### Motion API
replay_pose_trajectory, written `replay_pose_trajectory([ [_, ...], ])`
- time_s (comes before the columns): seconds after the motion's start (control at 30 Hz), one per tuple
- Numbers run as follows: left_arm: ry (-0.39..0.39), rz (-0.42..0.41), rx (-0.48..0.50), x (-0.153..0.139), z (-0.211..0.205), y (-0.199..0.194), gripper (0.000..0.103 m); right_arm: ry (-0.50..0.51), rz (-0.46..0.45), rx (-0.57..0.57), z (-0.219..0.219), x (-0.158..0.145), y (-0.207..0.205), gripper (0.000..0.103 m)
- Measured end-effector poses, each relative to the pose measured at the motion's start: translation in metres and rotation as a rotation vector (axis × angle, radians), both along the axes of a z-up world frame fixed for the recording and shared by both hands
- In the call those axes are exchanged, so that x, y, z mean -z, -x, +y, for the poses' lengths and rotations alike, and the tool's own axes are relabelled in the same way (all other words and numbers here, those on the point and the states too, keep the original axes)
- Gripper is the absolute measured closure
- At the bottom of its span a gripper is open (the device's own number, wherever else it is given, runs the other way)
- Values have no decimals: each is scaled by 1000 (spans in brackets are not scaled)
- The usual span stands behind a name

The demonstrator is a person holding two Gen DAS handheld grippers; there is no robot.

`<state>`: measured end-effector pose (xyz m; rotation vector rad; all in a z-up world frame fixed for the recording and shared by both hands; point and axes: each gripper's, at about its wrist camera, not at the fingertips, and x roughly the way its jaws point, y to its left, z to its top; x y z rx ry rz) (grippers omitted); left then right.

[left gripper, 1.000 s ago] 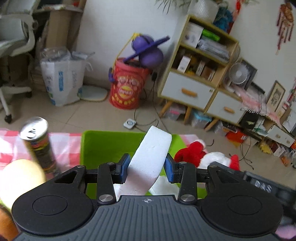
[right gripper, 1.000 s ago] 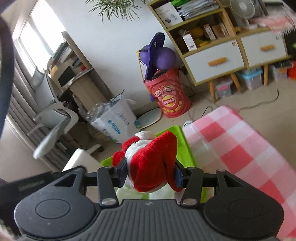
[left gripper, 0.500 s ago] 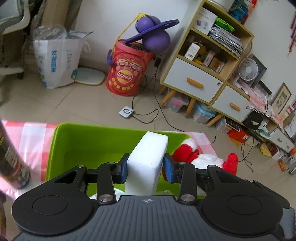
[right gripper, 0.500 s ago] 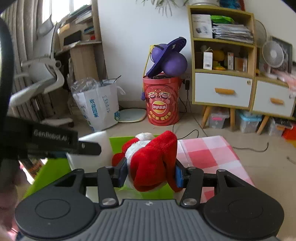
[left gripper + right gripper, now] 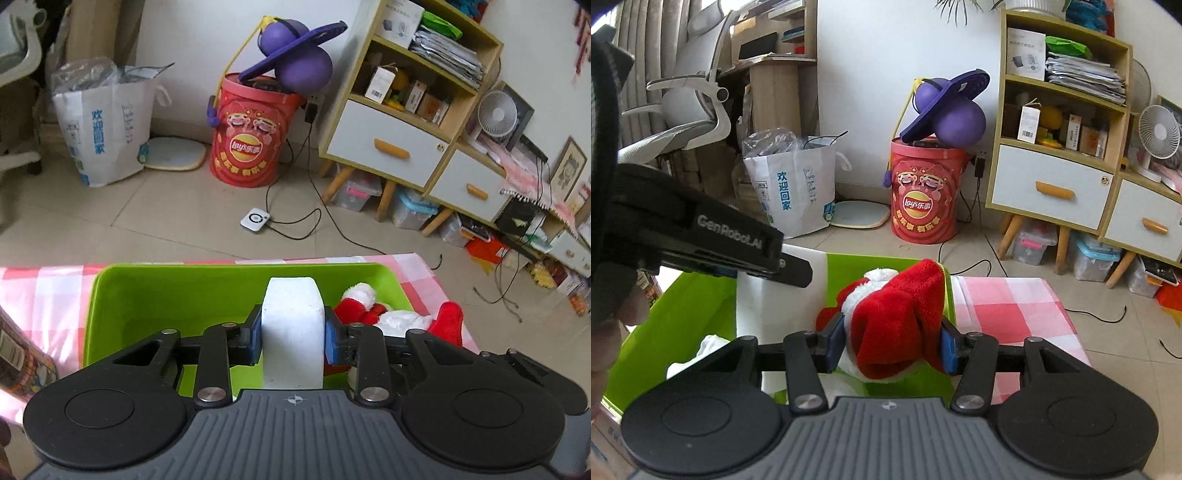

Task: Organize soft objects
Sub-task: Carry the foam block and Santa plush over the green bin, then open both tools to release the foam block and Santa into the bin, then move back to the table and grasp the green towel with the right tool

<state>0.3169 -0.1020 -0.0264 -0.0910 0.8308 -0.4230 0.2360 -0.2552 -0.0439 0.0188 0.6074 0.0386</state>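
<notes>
- Left wrist view: the left gripper (image 5: 293, 338) is clamped on a white foam block (image 5: 291, 328), blue pads pressed to its sides, over the green bin (image 5: 122, 295); only here a printed can (image 5: 18, 362) shows at the bin's left, on the pink checked cloth (image 5: 44, 284)
- Right wrist view: the right gripper (image 5: 892, 345) is closed on a red and white plush toy (image 5: 897, 325) above the bin's right end (image 5: 665, 325); only here some white soft material (image 5: 709, 347) lies on the bin floor, beside the foam block (image 5: 775, 295) under the left gripper's black body (image 5: 701, 236)
</notes>
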Motion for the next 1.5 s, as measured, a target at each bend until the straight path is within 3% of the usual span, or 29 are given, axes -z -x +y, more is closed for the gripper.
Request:
replay_pose_trajectory([
  [0.23,-10,-57,-3,-8,-6,4,71,-93,5,-6,-13,-6,3,75],
  [0.3,-18,-37,9,-7,-10,2,68,-120,4,-15,-18,-8,5,66],
  [0.33,-24,-30,16,-6,-12,1,65,-130,3,-18,-19,-8,5,56],
  [0.37,-27,-26,26,-5,-13,1,63,-139,0,-21,-21,-9,6,53],
  [0.77,-82,-48,36,-22,-10,24,28,-133,9,-19,-31,-32,27,52],
  [1.0,-55,-60,5,-49,12,61,22,-159,40,9,-50,-59,63,49],
  [1.13,-93,-110,9,-68,25,93,11,-133,63,12,-53,-75,85,46],
  [1.5,-129,-129,-3,-90,55,166,6,-150,126,-25,-35,-98,145,40],
])
